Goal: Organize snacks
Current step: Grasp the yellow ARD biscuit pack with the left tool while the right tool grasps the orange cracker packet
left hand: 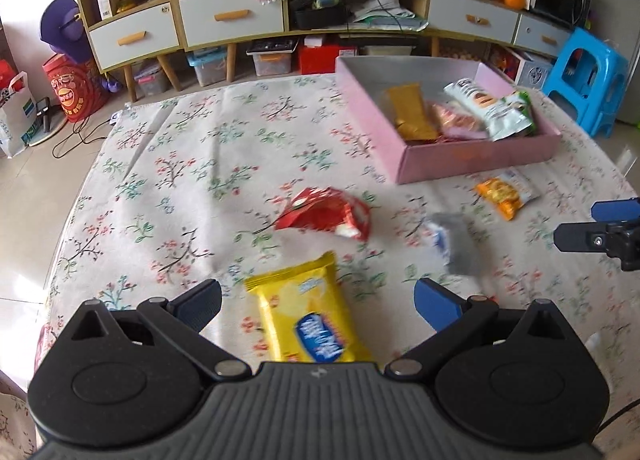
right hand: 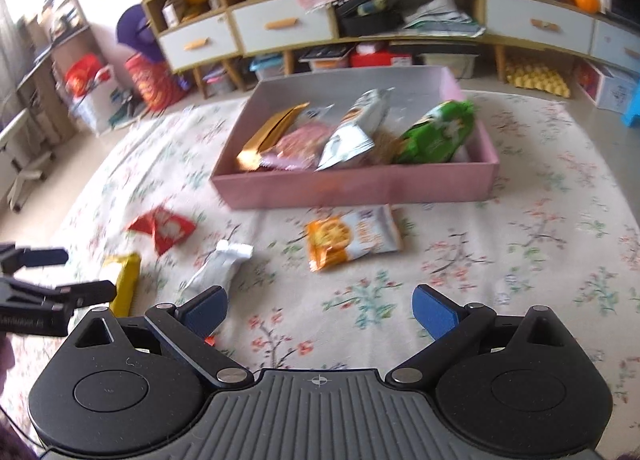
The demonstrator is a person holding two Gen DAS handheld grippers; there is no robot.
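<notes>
A pink box on the floral cloth holds several snack packets, among them a gold one, a silver one and a green one. On the cloth lie a yellow packet, a red packet, a grey-white packet and an orange packet. My left gripper is open just above the yellow packet, which lies between its fingers. My right gripper is open over bare cloth, short of the orange packet.
The cloth-covered table ends at the left above a tiled floor. A long cabinet with drawers lines the back wall. A blue plastic stool stands at the right. The other gripper shows at each view's edge.
</notes>
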